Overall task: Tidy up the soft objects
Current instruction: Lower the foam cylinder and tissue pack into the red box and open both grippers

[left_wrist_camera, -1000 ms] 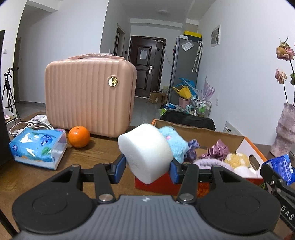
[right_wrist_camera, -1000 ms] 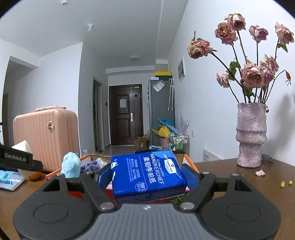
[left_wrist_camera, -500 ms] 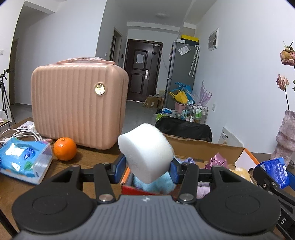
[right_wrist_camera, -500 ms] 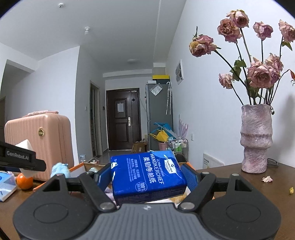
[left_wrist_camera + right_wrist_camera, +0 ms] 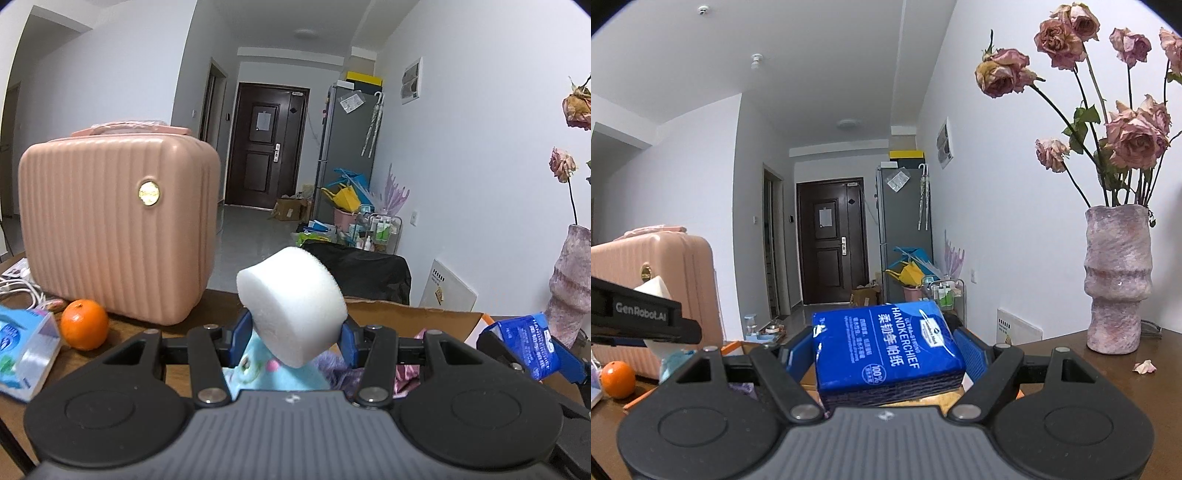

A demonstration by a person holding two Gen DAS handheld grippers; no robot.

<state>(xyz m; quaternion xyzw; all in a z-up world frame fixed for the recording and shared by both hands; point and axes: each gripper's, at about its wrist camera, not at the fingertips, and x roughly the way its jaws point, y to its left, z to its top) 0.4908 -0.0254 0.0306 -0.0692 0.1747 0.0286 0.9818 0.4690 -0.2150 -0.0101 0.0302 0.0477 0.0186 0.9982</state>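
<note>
My left gripper is shut on a white round foam sponge and holds it above the near left part of a cardboard box. A blue plush toy and purple soft items lie in the box below it. My right gripper is shut on a blue handkerchief tissue pack over the right part of the box. The pack and right gripper also show in the left wrist view. The left gripper shows in the right wrist view.
A pink ribbed suitcase stands on the wooden table at the left, with an orange and a blue tissue box before it. A pink vase with dried roses stands at the right.
Both grippers have moved forward over the box with their loads. The suitcase and orange shifted left in the left view. The plush toy now lies under the sponge.
</note>
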